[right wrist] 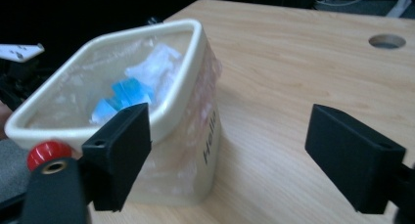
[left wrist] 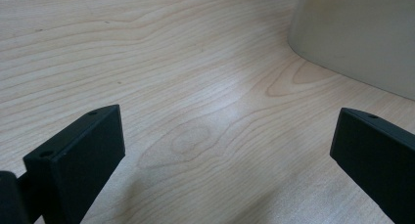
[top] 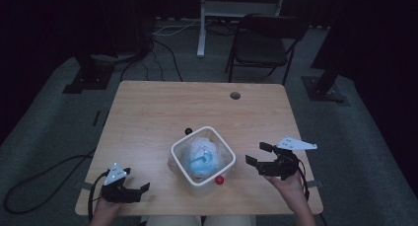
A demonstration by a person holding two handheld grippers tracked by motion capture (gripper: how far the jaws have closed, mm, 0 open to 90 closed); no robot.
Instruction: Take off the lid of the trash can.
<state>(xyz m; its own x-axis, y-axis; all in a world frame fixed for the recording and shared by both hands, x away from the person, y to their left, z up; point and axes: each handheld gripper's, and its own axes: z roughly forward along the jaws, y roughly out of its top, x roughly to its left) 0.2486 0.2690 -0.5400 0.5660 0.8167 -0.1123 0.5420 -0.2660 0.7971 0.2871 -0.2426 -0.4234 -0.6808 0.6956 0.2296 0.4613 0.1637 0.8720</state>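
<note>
Dim room, dark walls or drapes all round. Grey carpet floor (top: 44, 132). Light wood desk (top: 162, 107) at centre, with a round cable hole (top: 235, 95) near its far edge. Beyond the desk: a dark folding chair (top: 263, 43), and beside it a white stand leg (top: 201, 26) with a white frame above. Black cables (top: 157, 53) trail across the carpet. Dark stand bases sit at far left (top: 88, 78) and far right (top: 325, 88).

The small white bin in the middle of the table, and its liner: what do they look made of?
The white square bin looks like smooth moulded plastic, perhaps glazed ceramic: thick rounded rim, even matt sheen. Its clear liner looks like thin plastic film, crinkled and glossy, folded over the outside wall so the printed lettering shows through.
</note>
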